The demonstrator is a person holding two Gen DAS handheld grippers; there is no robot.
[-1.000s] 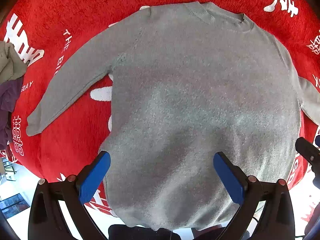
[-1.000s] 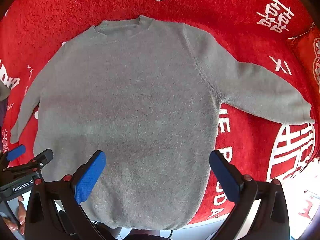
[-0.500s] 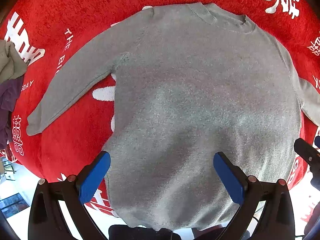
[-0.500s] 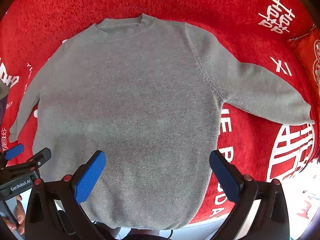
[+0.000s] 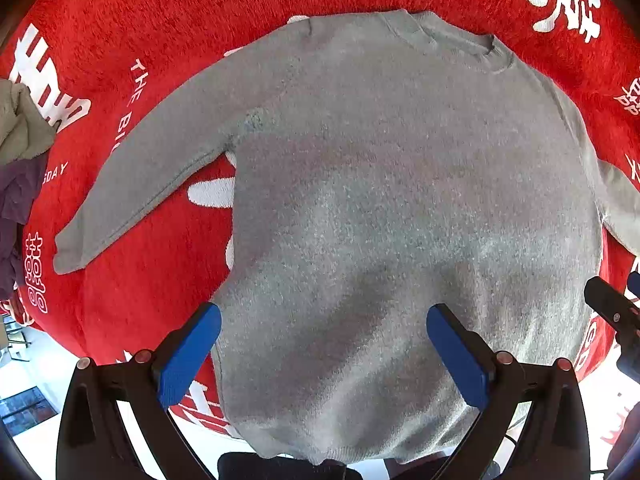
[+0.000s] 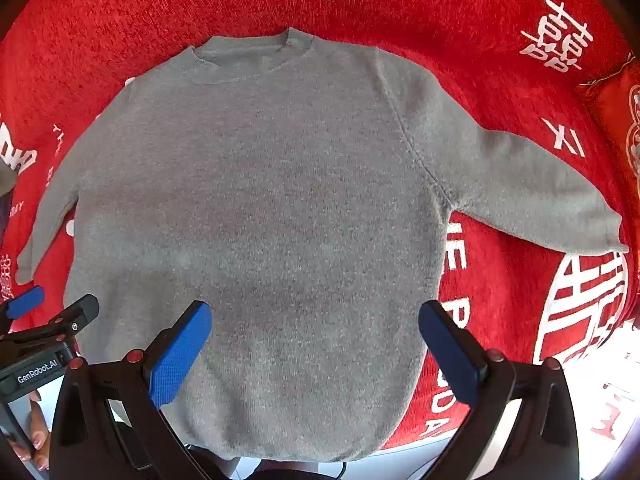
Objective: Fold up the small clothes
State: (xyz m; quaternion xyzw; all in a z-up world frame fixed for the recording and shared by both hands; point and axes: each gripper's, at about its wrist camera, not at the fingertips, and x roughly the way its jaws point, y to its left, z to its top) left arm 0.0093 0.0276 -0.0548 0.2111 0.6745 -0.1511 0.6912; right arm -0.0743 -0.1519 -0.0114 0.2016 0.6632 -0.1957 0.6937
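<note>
A small grey knit sweater (image 5: pixel 400 200) lies flat and face up on a red cloth, collar far, hem near, both sleeves spread out to the sides. It also fills the right wrist view (image 6: pixel 272 208). My left gripper (image 5: pixel 324 316) is open and empty, held above the sweater's lower left part. My right gripper (image 6: pixel 314 316) is open and empty above the lower right part. The left sleeve (image 5: pixel 136 184) points down-left; the right sleeve (image 6: pixel 528 192) points right.
The red cloth (image 5: pixel 132 288) with white lettering covers the table; its near edge drops to a white floor. A pile of other clothes (image 5: pixel 20 168) lies at the far left. A red cushion (image 6: pixel 616 120) sits at the right edge. The left gripper shows in the right wrist view (image 6: pixel 44 308).
Both grippers have drawn back slightly toward the hem, so the sweater sits a little lower in both views. Both stay open.
</note>
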